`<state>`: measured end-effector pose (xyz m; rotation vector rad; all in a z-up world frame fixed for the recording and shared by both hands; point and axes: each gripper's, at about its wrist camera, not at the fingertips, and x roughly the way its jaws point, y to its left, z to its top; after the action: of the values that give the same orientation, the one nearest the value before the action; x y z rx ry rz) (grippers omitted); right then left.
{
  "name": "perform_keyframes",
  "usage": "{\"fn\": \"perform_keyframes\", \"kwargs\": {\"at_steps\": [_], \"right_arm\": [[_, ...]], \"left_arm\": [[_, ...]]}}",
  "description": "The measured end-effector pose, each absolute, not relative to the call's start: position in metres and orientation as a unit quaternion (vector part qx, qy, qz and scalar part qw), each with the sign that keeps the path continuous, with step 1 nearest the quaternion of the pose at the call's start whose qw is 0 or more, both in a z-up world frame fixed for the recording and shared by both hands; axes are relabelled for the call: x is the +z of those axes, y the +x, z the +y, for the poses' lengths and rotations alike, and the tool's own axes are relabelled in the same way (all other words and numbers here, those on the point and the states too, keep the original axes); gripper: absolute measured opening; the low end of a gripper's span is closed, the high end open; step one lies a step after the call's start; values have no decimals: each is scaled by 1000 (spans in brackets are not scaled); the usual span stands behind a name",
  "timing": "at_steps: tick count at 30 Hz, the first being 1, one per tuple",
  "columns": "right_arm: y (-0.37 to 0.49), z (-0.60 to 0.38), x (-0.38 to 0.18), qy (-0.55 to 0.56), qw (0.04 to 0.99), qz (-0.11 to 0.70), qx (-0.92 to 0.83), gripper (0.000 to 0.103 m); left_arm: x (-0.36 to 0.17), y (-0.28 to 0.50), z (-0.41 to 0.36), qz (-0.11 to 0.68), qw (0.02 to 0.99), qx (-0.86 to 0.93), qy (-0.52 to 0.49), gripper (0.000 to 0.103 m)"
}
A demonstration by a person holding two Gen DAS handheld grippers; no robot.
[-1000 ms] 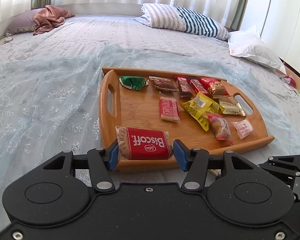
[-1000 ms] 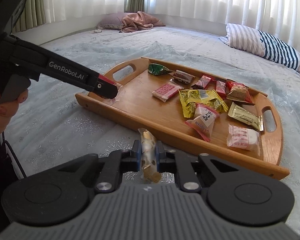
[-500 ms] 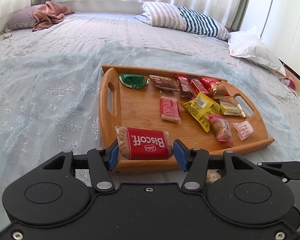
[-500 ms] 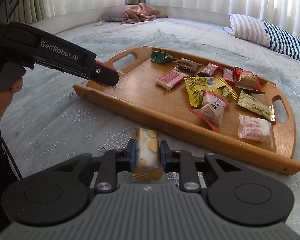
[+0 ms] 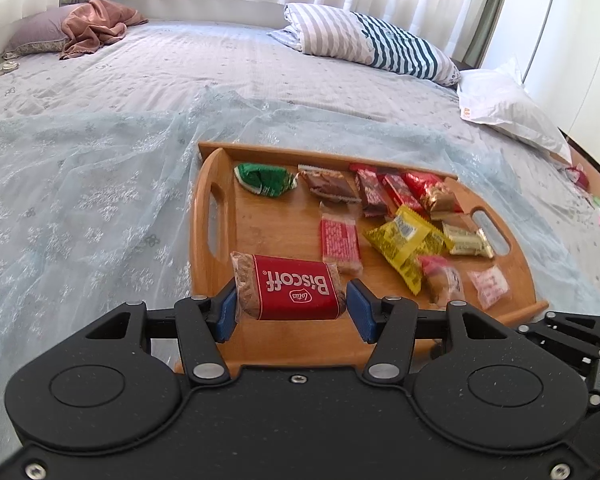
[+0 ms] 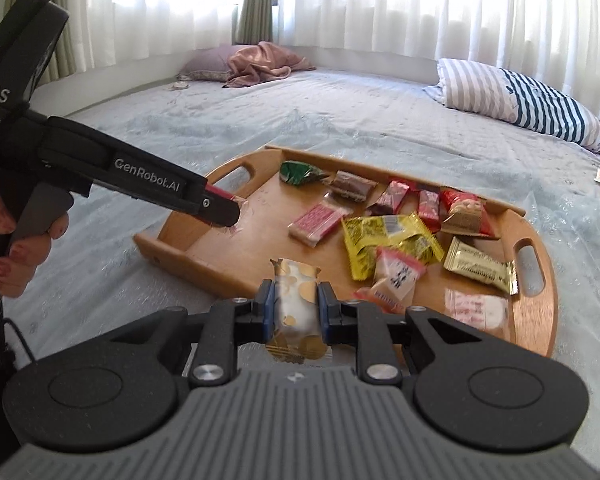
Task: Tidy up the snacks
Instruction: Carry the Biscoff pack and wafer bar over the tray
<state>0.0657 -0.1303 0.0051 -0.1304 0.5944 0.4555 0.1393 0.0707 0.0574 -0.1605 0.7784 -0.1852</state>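
Left wrist view: the left gripper (image 5: 291,309) clamps a red Biscoff pack (image 5: 290,291) over the wooden tray (image 5: 204,216) (near corner). Right wrist view: the right gripper (image 6: 296,310) pinches a gold-dotted snack (image 6: 298,300) above the tray's front rim, other snacks lying inside.

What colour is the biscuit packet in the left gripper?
Red, with white lettering; the biscuit packet shows best in the left wrist view.

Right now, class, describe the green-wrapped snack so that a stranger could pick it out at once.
Find the wooden tray lying on the bed. Look at its far row of snacks, at the end beside the left handle slot: there lies the green-wrapped snack. It is the only green wrapper; the rest are red, brown, yellow, gold or pink.
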Motion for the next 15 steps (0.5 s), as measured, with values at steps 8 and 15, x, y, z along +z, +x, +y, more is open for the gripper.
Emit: {"fn": "perform_keyframes", "kwargs": {"at_steps": [8, 15], "right_arm": [[92, -112, 3, -120, 917, 275, 262, 27], [110, -97, -3, -173, 897, 264, 309, 27]], "left_arm": [[57, 185, 74, 398, 908, -86, -103, 53], [46, 219, 71, 415, 901, -77, -95, 53]]}}
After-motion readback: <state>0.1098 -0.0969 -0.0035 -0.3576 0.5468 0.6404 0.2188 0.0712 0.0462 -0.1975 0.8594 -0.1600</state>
